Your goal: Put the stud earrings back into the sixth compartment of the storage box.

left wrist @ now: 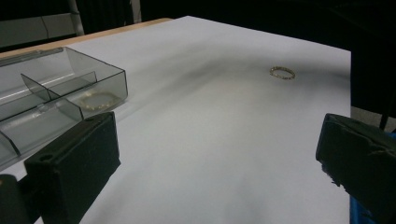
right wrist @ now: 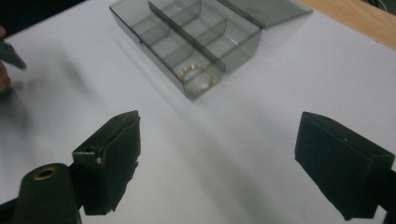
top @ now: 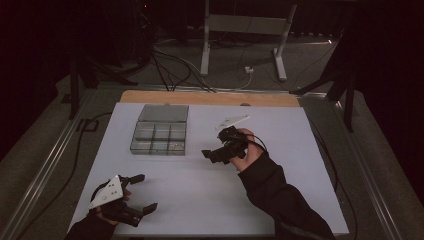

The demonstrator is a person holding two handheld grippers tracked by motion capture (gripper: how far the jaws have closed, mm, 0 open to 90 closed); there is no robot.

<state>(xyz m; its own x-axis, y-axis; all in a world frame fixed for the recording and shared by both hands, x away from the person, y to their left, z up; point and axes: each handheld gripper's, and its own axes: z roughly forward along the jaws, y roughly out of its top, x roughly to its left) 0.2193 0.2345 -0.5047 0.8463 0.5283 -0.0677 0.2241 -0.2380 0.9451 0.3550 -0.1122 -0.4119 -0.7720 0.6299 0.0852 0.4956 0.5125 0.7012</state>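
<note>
White tabletop point(top: 200, 200) is carrying everything here. Nearest the person, the left claw point(top: 142, 192) is resting low at the front edge, its jaws standing wide and gripping nothing. Farther in, the right claw point(top: 212, 154) is hovering near the middle, jaws likewise spread wide and empty, pointing toward the box point(top: 160, 131). One ring point(right wrist: 196, 74) is already lying in the box's front corner compartment, so that part looks done. A second ring point(left wrist: 282, 72) is sitting loose on the bare tabletop, well apart from the box, and is probably waiting to be picked up and boxed. Beyond the right claw, a white strip point(top: 232, 121) is lying flat.
</note>
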